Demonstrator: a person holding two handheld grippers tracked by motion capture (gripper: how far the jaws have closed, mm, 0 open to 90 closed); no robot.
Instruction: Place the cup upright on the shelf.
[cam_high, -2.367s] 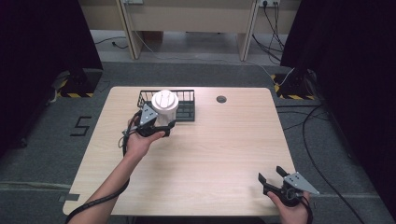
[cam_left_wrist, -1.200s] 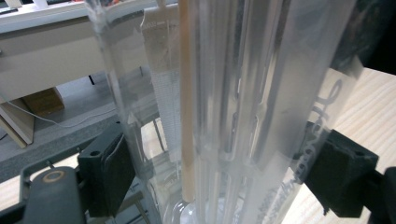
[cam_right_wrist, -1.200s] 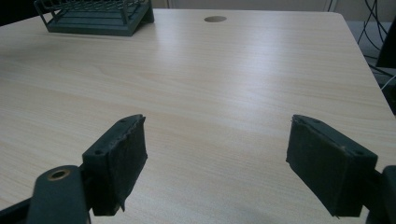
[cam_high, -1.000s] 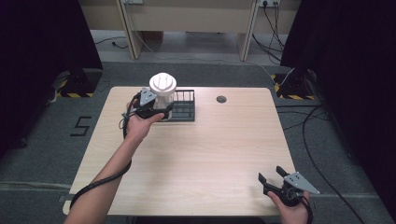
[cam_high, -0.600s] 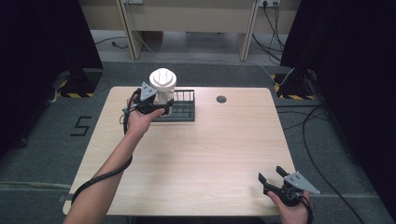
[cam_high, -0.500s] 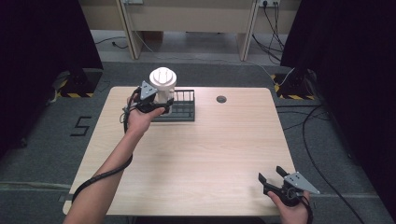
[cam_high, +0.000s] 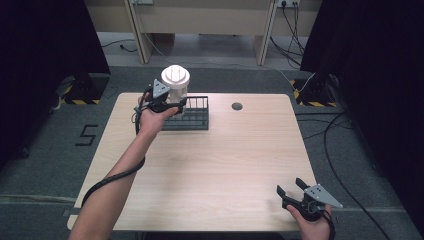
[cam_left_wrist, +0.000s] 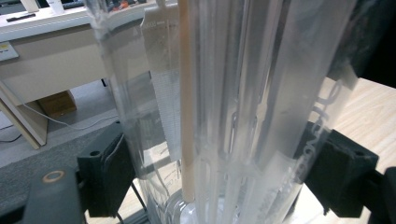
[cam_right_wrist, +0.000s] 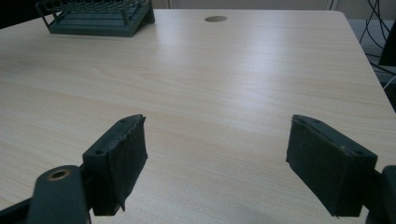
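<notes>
Left gripper view alone shows fingers (cam_left_wrist: 105, 179) pinching clear ribbed cup (cam_left_wrist: 233, 107); right gripper (cam_right_wrist: 229, 168) spread.

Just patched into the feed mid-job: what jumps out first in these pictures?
The left gripper holds a clear ribbed plastic container with a white top, lifted above the dark wire rack at the table's far left. The right gripper hangs open over the bare wooden table at the near right corner, far from the work.
</notes>
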